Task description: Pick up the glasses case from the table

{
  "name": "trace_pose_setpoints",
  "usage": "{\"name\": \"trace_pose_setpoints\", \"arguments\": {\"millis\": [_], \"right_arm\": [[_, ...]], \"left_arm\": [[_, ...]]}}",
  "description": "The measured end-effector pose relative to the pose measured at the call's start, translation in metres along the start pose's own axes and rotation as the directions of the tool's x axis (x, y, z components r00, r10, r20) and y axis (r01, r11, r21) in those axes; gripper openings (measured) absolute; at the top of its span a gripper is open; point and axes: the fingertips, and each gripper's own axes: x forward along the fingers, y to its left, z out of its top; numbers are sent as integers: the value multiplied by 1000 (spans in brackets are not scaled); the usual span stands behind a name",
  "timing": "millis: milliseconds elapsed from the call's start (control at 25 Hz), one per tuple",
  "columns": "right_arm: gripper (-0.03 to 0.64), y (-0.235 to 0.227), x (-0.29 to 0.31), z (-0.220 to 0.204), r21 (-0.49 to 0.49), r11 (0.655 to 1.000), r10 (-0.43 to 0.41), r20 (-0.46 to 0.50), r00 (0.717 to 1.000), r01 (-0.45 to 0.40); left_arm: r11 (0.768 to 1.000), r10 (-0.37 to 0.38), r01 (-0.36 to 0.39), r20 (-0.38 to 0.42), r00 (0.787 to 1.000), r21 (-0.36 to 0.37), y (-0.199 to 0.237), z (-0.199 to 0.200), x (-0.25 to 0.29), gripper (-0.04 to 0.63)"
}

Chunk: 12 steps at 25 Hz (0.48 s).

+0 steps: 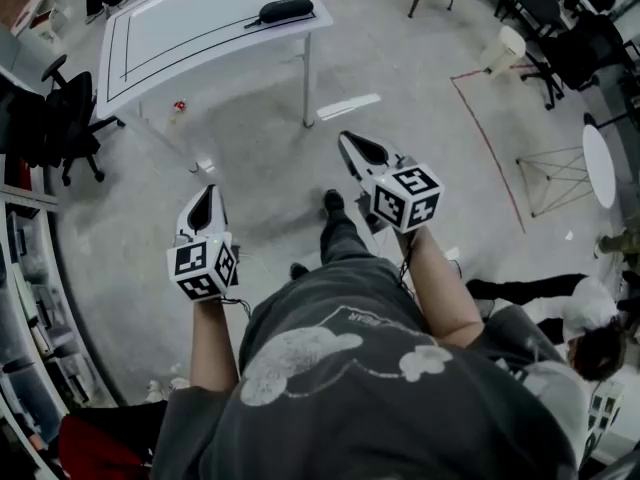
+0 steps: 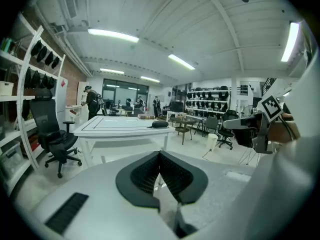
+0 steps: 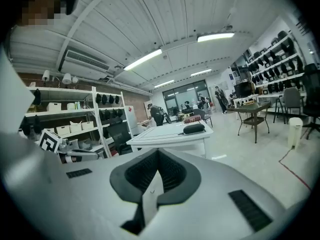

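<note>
The dark oval glasses case point(image 1: 285, 10) lies near the right end of a white table point(image 1: 190, 28) with black lines, far ahead of me across the floor. Both grippers hang in the air well short of the table. My left gripper point(image 1: 207, 190) is shut with nothing in it, and so is my right gripper point(image 1: 346, 139). In the left gripper view the case point(image 2: 160, 124) rests on the table point(image 2: 115, 129) beyond the closed jaw tips of the left gripper point(image 2: 160, 154). In the right gripper view the case point(image 3: 194, 128) shows above the right gripper point(image 3: 157, 153).
A black office chair point(image 1: 70, 118) stands left of the table beside shelving point(image 1: 30, 318). A beige bin point(image 1: 505, 46), red floor tape point(image 1: 490, 148) and a round white table point(image 1: 598, 163) are to the right. A person point(image 1: 590, 338) sits at lower right. Bare grey floor lies between me and the table.
</note>
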Motion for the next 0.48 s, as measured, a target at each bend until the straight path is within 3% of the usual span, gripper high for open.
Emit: {"name": "trace_pose_setpoints", "arguments": {"millis": [480], "right_arm": [[-1, -37, 30, 16, 32, 999, -10, 25, 1000, 9]], "left_arm": [[1000, 5, -5, -4, 1000, 4, 9, 20, 41, 3]]}}
